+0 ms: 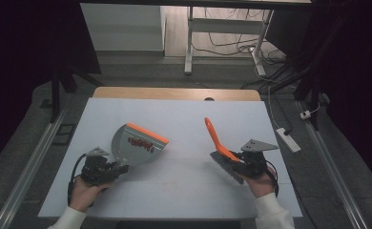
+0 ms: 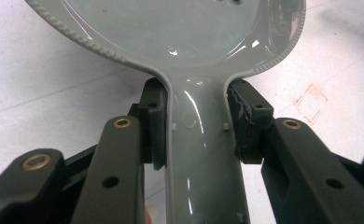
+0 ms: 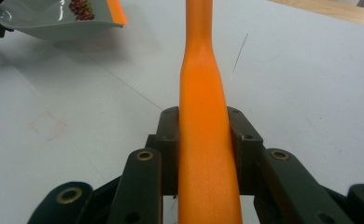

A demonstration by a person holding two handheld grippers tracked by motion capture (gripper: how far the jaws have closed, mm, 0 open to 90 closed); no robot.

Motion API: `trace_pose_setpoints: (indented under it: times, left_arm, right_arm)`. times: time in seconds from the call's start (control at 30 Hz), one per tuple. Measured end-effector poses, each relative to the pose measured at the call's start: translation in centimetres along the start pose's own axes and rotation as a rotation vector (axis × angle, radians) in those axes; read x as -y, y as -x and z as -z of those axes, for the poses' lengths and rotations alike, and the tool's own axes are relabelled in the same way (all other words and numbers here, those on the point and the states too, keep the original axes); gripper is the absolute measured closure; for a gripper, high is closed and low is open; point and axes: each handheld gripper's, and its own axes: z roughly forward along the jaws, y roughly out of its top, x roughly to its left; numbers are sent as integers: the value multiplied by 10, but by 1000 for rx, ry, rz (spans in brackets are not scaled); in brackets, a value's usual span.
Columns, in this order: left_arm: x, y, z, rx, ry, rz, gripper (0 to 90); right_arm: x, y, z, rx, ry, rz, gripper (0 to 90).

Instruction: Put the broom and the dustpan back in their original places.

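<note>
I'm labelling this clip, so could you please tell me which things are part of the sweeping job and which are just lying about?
In use: dustpan in the left gripper, red bits in it, brush in the right gripper.
Lying about: power strip, cables, desk frame.

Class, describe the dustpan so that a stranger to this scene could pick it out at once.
Start at the white table and look to its left half, just ahead of the left gripper, which grips its handle. The dustpan is the grey scoop with an orange front lip, holding small red bits, unlike the orange-handled brush opposite.
</note>
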Motion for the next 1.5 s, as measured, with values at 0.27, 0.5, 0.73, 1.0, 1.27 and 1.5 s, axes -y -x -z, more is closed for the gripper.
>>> trace_pose_setpoints:
  times: [0.27, 0.5, 0.73, 1.0, 1.27, 1.5]
  left_arm:
    - [8, -3, 0, -33, 1, 57, 613]
    - [14, -8, 1, -55, 13, 91, 613]
    - [19, -14, 4, -99, 30, 145, 613]
    - [19, -17, 0, -132, 31, 223, 613]
    - [19, -20, -5, -158, 22, 257, 613]
    - [20, -20, -12, -174, -10, 262, 612]
  right_arm:
    - [0, -4, -1, 4, -12, 0, 701]
    - [1, -5, -4, 3, -29, 0, 700]
    - [4, -4, -8, -11, -45, -20, 701]
    - [7, -4, -15, -37, -83, -44, 701]
    - [16, 11, -21, -44, -106, -121, 700]
    - [19, 26, -24, -50, -101, -173, 695]
